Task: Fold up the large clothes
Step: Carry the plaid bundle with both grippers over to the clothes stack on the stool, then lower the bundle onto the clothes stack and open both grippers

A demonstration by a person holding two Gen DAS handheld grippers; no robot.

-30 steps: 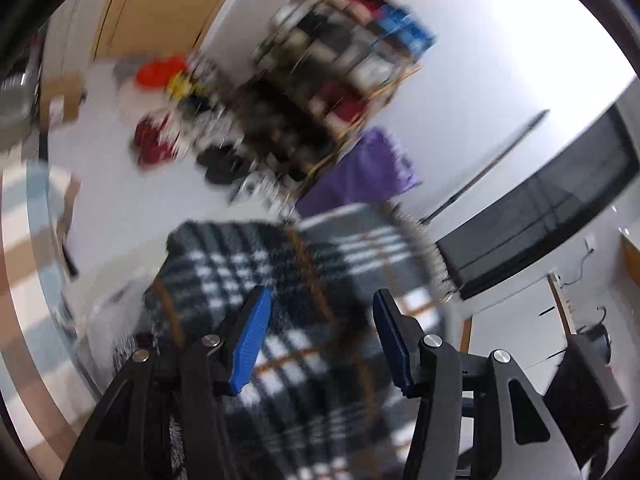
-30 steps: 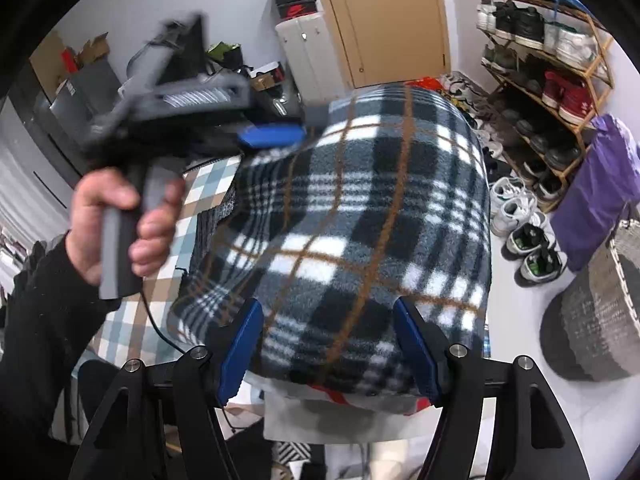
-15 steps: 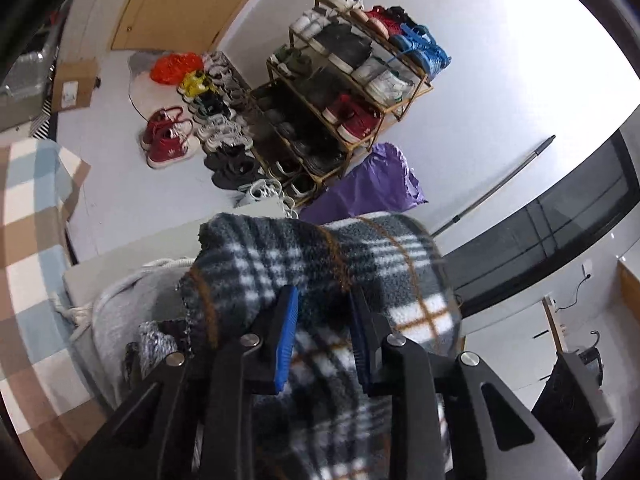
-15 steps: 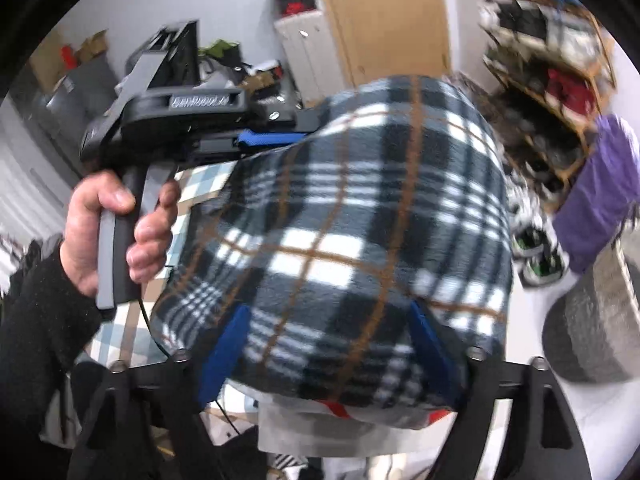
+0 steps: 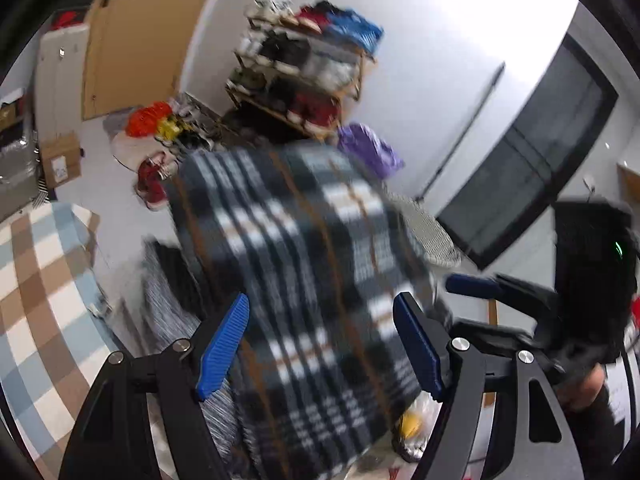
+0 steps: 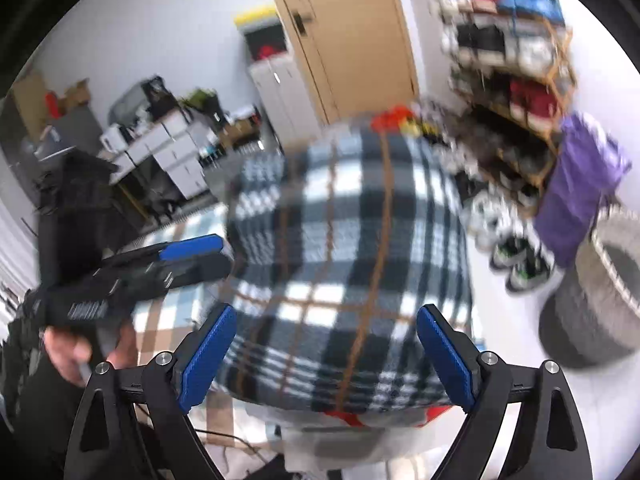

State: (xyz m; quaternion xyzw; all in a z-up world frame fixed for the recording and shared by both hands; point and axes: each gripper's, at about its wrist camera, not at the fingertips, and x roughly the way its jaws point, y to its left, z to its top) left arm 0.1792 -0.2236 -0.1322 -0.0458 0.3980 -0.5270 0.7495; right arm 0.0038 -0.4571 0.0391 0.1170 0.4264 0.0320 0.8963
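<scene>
Between the blue pads [image 5: 222, 346] of the left gripper [image 5: 320, 298]: the plaid fleece garment [image 5: 312, 260], dark blue and white with brown lines, badly blurred. Jaws opening, spread to either side of the cloth, not pinching it. Folded into a thick bundle, atop a heap with a grey knit piece [image 5: 168, 312] just beside and below. Heap at the edge of the checked cloth [image 5: 40, 280] in blue, brown and white.

From the right wrist: same plaid fleece garment [image 6: 352, 260], rounded on top, lying between the pads [image 6: 206, 356] of the right gripper [image 6: 327, 312]. Jaws opening here too, standing wide, with the bundle filling most of the gap; no clear press on the fabric. Under its near edge, a strip of red fabric [image 6: 344, 418] over something white.

To the left in that view: left gripper [image 6: 200, 258], pointing toward the bundle's side, just beside it, carried by a hand [image 6: 76, 352] in a dark sleeve. In the left wrist view, to the right: right gripper [image 5: 476, 292], near the bundle's other side.

Beyond: shoe rack [image 6: 512, 80] against the white wall, purple bag [image 6: 580, 184] beside it, grey basket [image 6: 592, 300] on the floor, wooden door [image 6: 344, 32].
</scene>
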